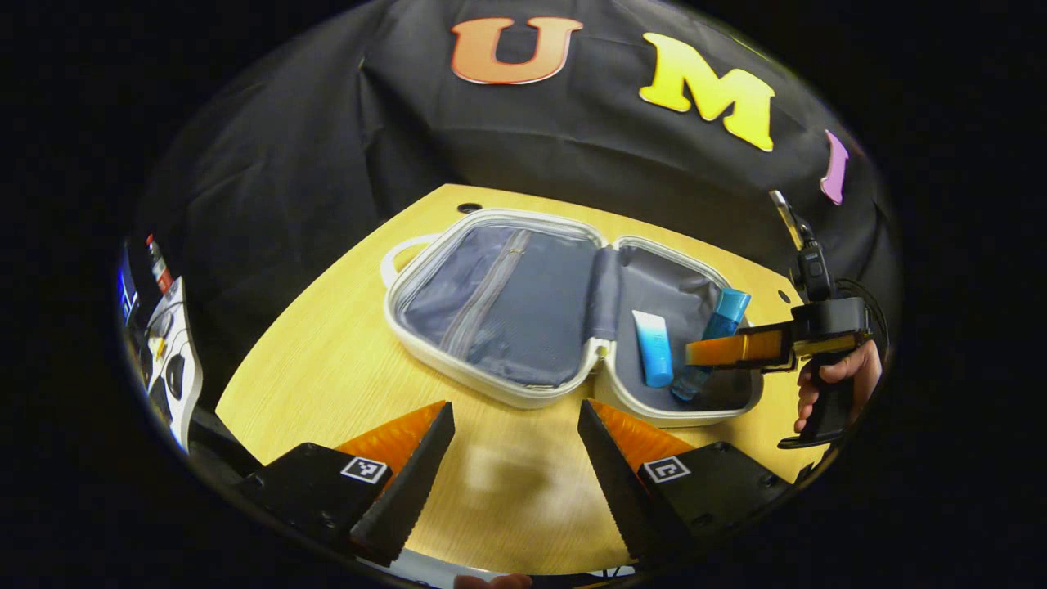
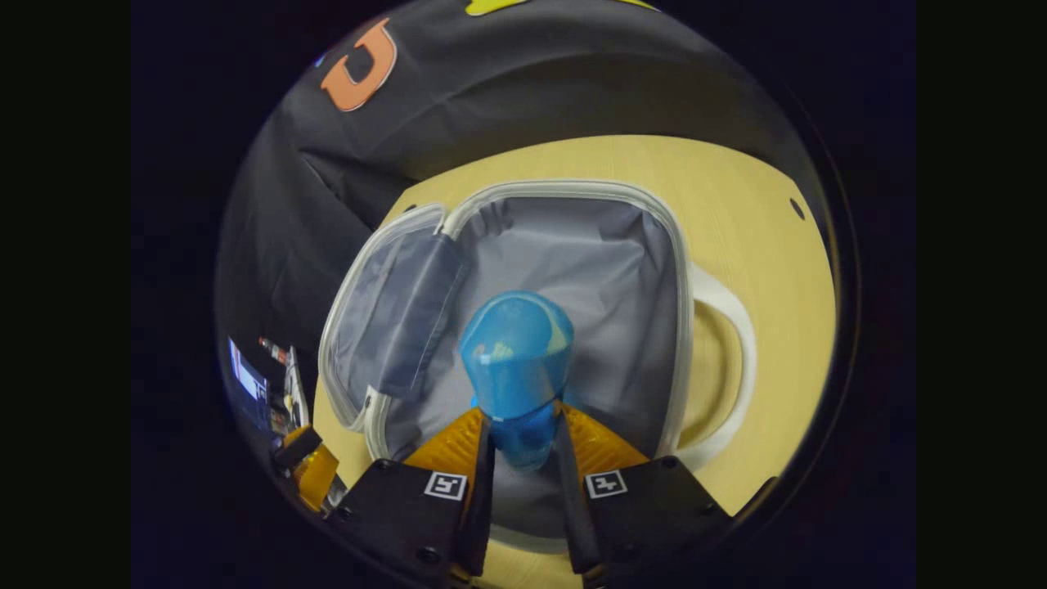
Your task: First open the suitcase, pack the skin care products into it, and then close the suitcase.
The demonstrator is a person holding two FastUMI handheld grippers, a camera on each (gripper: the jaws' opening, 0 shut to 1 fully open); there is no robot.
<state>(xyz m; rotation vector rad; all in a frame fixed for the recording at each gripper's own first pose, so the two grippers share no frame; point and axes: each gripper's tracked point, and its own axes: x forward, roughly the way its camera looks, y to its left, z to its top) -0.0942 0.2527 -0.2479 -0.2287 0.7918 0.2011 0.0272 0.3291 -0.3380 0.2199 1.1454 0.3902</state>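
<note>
1. In the left gripper view, the small white suitcase [image 1: 499,307] lay open flat at the centre of the frame on the wooden desk [image 1: 327,376], its two grey-lined halves side by side.
2. The left half, at the middle of the frame, showed a zipped mesh pocket [image 1: 491,298]; a white handle [image 1: 401,249] stuck out at its upper left.
3. A blue-and-white tube [image 1: 653,348] lay in the right half, right of centre in the frame.
4. Just to the right of the tube, a blue bottle [image 1: 720,323] stood tilted in the same half, its cap uppermost.
5. The right tongs [image 1: 720,350] reached in from the right edge of the frame, held by a hand [image 1: 842,376], and crossed the bottle's middle.
6. The left tongs [image 1: 515,446] sat at the bottom of that view, well apart and holding nothing, over bare desk in front of the suitcase.
7. In the right gripper view, the right tongs [image 2: 523,454] at the bottom of the frame were clamped on the blue bottle [image 2: 517,360], both fingers pressing its lower body.
8. The bottle's rounded cap pointed toward the centre of the frame, over the grey lining of the suitcase [image 2: 572,262].
9. The other half of the suitcase showed at the left of the frame, and the white handle [image 2: 728,368] at the right.
</note>
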